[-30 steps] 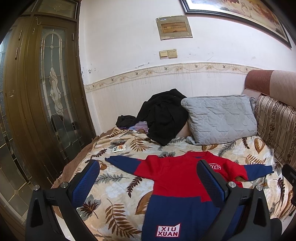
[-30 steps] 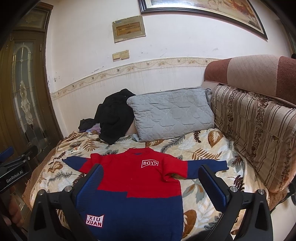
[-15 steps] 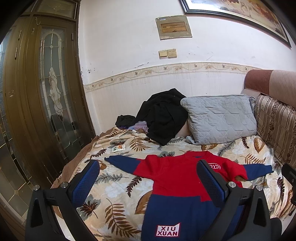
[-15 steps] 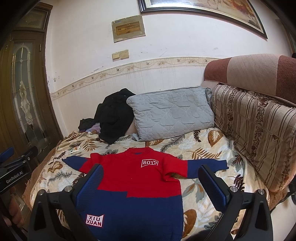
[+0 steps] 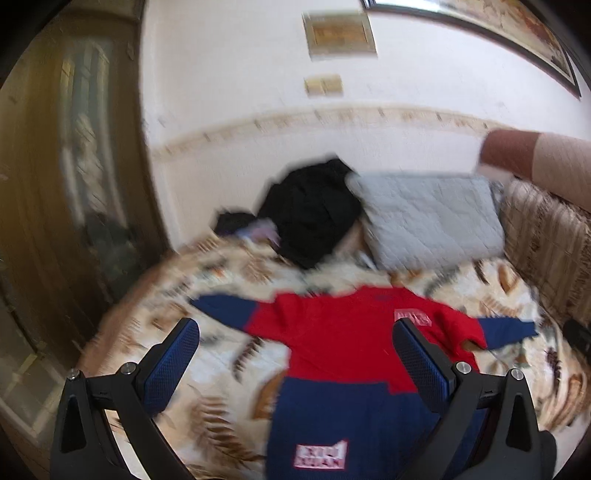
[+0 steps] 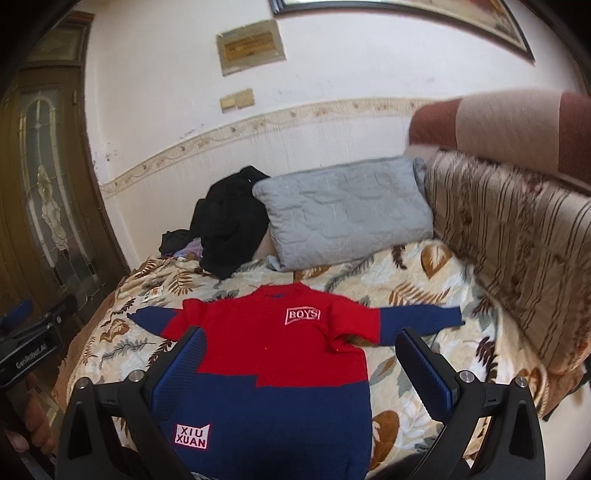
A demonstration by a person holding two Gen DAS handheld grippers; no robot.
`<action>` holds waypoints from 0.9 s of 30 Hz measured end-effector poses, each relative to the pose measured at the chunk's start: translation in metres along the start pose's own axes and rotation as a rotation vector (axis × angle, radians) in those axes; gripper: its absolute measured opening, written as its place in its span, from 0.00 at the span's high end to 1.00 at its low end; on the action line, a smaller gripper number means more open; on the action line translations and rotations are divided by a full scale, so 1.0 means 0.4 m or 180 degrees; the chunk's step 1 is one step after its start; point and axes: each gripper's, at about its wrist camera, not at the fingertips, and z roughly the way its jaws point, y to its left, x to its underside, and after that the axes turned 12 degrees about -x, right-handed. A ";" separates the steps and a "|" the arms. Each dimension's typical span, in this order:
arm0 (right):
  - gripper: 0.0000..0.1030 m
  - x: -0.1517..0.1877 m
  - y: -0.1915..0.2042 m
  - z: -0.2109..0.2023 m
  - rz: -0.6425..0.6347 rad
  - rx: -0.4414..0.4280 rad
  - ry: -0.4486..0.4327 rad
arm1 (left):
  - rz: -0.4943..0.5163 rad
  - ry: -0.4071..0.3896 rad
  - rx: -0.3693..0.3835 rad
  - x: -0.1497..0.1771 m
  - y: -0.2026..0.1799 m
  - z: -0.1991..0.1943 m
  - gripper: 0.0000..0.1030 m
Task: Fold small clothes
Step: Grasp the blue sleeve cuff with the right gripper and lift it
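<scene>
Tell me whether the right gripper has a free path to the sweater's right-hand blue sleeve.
Probably yes. The right gripper is open above the sweater, and the blue sleeve lies flat on the bedspread with nothing covering it.

White wall across the back, with a patterned border strip running its width. Upper centre, a small framed plaque, a pair of beige switches just below it, and the lower edge of a big framed picture along the top. Far left, a dark wooden door with leaded glass. A bed under a leaf-print cover fills the lower frame. A grey quilted pillow leans at centre, a black heap of clothing touching its left side. Striped upholstery on the right. Daylight, soft.
</scene>
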 end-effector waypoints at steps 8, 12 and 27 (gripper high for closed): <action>0.00 0.067 -0.495 0.263 0.1843 -0.0313 0.0515 | 0.0155 0.1143 0.0004 0.127 -0.156 0.474 0.00; 0.14 0.133 -0.716 0.357 0.2696 -0.0245 0.0258 | 0.0145 0.1246 -0.0044 0.176 -0.191 0.574 0.00; 0.41 0.152 -0.916 0.522 0.3314 0.0168 0.0071 | 0.0297 0.0989 -0.0208 0.140 -0.236 0.668 0.00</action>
